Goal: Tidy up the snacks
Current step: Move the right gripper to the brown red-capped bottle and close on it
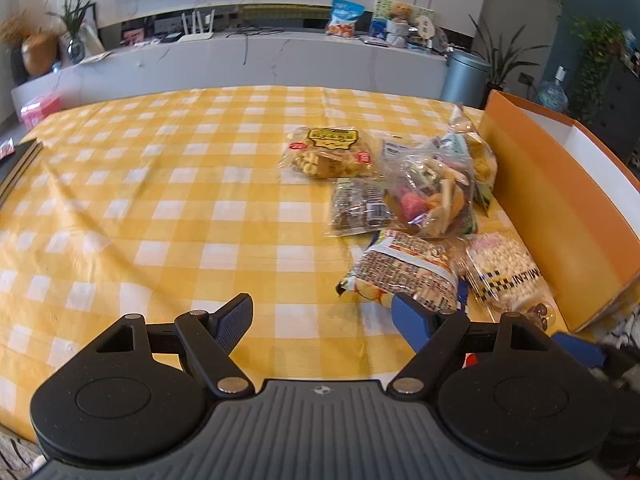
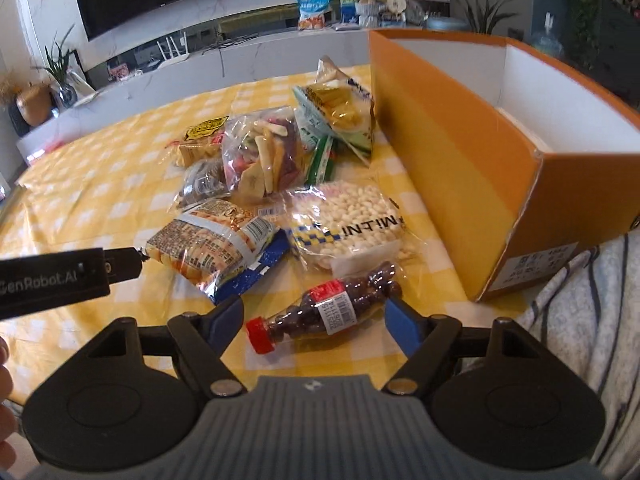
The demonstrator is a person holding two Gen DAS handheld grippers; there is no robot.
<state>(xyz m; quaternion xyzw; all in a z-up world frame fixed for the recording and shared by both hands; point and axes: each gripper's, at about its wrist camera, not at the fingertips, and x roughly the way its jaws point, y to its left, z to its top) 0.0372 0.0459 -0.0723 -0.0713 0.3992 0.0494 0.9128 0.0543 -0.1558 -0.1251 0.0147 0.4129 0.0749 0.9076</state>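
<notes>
Several snack bags lie in a heap on the yellow checked tablecloth [image 1: 160,200], beside an open orange box [image 2: 460,140]. A small clear bottle of dark candies [image 2: 320,312] with a red cap lies on its side between the fingers of my right gripper [image 2: 314,316]. The jaws stand open around it and the pads are not pressing on it. My left gripper [image 1: 324,320] is open over bare cloth, and its right finger sits just in front of a printed snack packet [image 1: 404,272]. A bag of white pellets [image 2: 348,220] lies just beyond the bottle.
A bag of mixed fruit chips [image 2: 264,156], a green and yellow packet [image 2: 340,116] and a yellow-labelled biscuit bag [image 1: 328,152] lie further back. A striped sleeve [image 2: 580,320] hangs at the right. Behind the table are a low white cabinet [image 1: 240,64] and a grey bin [image 1: 464,76].
</notes>
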